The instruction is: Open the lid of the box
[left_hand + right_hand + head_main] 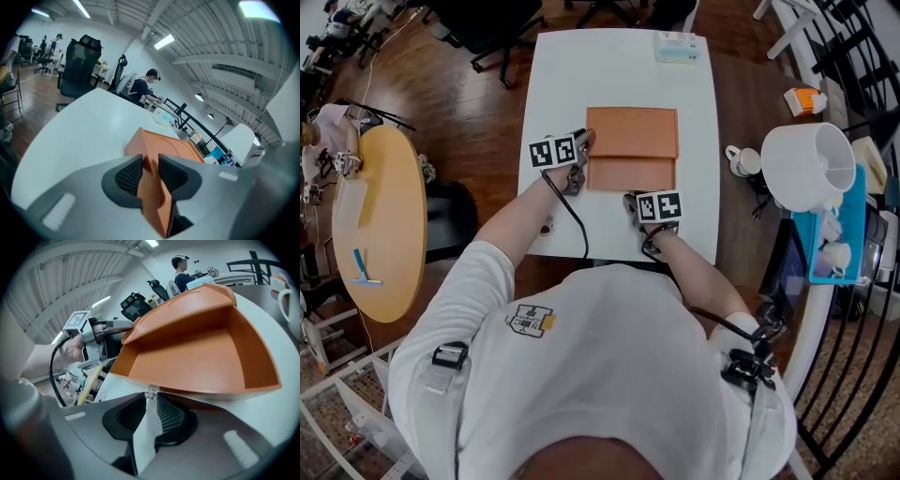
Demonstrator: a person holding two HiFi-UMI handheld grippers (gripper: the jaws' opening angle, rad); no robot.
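Observation:
An orange box (632,131) lies in the middle of the white table (694,112). Its near half (187,352) shows a hollow inside, facing up; the far half (180,150) has a flat top. My left gripper (580,157) is at the box's left side, and its pads (129,173) press on an orange wall edge. My right gripper (631,199) is at the front edge, open, with a small clear knob (150,393) on the front rim right at its fingertips. The right gripper view also shows the left gripper (110,326) at the box's far corner.
A blue-and-white packet (677,47) lies at the table's far edge. To the right stand a white cup (741,161), a large white bucket-like thing (806,167) and a blue tray (853,225). A round wooden table (380,225) is at the left. Office chairs and a seated person (140,89) are beyond.

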